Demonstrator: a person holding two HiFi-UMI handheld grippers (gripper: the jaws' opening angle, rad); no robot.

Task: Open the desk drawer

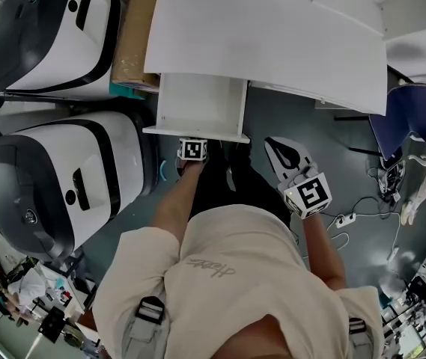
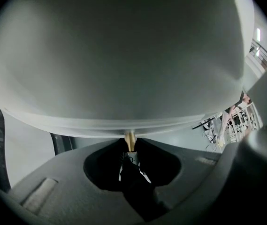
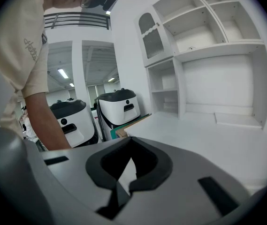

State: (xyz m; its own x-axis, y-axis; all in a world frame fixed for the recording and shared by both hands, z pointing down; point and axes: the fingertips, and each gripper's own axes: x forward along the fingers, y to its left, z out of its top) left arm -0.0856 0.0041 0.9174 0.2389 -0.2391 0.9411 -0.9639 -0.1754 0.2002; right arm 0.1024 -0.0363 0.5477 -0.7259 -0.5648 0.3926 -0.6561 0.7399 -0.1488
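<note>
The white desk drawer (image 1: pixel 198 103) stands pulled out from under the white desk (image 1: pixel 272 36). My left gripper (image 1: pixel 193 140) is at the middle of the drawer's front edge and points steeply down. In the left gripper view the drawer front (image 2: pixel 124 69) fills the picture, and my left gripper (image 2: pixel 130 146) is shut on the small brass drawer knob (image 2: pixel 130 139). My right gripper (image 1: pixel 278 149) hangs to the right of the drawer, apart from it. In the right gripper view my right gripper (image 3: pixel 131 143) is shut on nothing and faces across the desk top (image 3: pixel 208 139).
Two big white and black machines (image 1: pixel 48 28) (image 1: pixel 55 178) stand at the left, with a cardboard box (image 1: pixel 134 43) beside the desk. A blue chair (image 1: pixel 415 118) and floor cables with a power strip (image 1: pixel 344 219) lie to the right. Open white shelves (image 3: pixel 208 46) rise over the desk.
</note>
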